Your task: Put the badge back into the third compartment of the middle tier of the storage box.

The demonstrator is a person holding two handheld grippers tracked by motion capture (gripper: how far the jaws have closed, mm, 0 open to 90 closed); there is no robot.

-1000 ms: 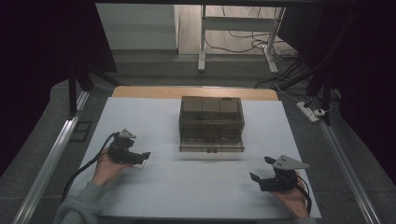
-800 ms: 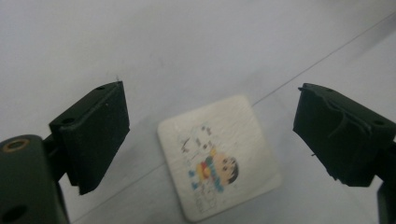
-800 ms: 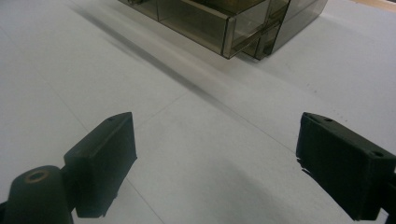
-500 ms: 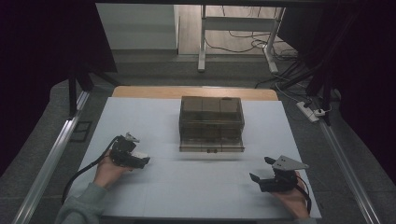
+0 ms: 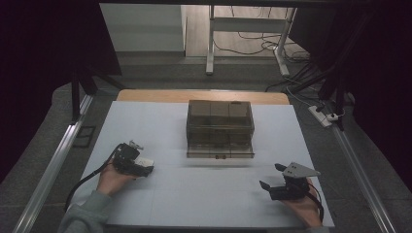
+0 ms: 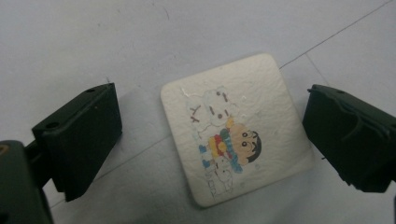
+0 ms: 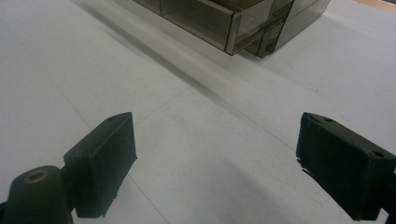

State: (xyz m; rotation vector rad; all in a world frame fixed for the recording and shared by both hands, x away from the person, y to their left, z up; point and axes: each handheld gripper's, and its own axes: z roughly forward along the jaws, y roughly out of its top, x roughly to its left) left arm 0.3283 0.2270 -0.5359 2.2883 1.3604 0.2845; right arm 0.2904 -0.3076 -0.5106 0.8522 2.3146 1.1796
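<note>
Between the left claw's (image 6: 205,140) spread jaws lies a cartoon tile (image 6: 236,128), untouched.

Dim room around a white-covered work surface (image 5: 145,121), seen from above.
The surface's wooden far edge (image 5: 204,95) shows beyond the white covering. Grey floor (image 5: 160,73) surrounds it, with metal rails (image 5: 53,170) running along both sides. Behind stand white table legs (image 5: 210,39) on paler flooring, loose black cables (image 5: 243,46) and a white power strip (image 5: 323,116) at right. Dark panels (image 5: 48,43) close off both sides.
</note>
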